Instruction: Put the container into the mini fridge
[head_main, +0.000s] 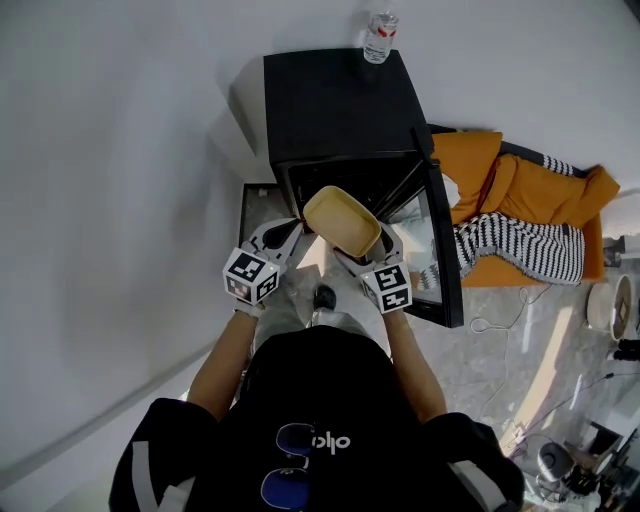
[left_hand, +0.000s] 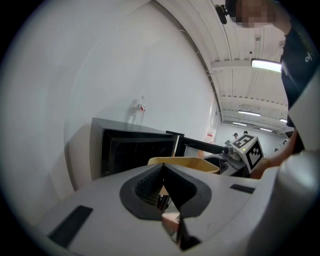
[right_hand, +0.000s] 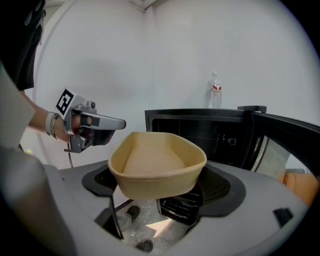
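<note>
A tan, empty, open-topped container (head_main: 342, 221) hangs in front of the black mini fridge (head_main: 330, 105), level with its dark opening. My right gripper (head_main: 362, 256) is shut on the container's near end; in the right gripper view the container (right_hand: 156, 163) fills the space between the jaws of the right gripper (right_hand: 159, 186). The fridge door (head_main: 441, 250) stands swung open to the right. My left gripper (head_main: 286, 234) floats just left of the container, apart from it. In the left gripper view the left gripper (left_hand: 163, 172) is shut on nothing, with the container's rim (left_hand: 184, 162) beyond.
A water bottle (head_main: 379, 36) stands on the fridge top at its back edge. An orange cushion (head_main: 520, 195) and a striped cloth (head_main: 520, 245) lie right of the door. A white wall runs along the left. Cables (head_main: 500, 325) trail on the floor at the right.
</note>
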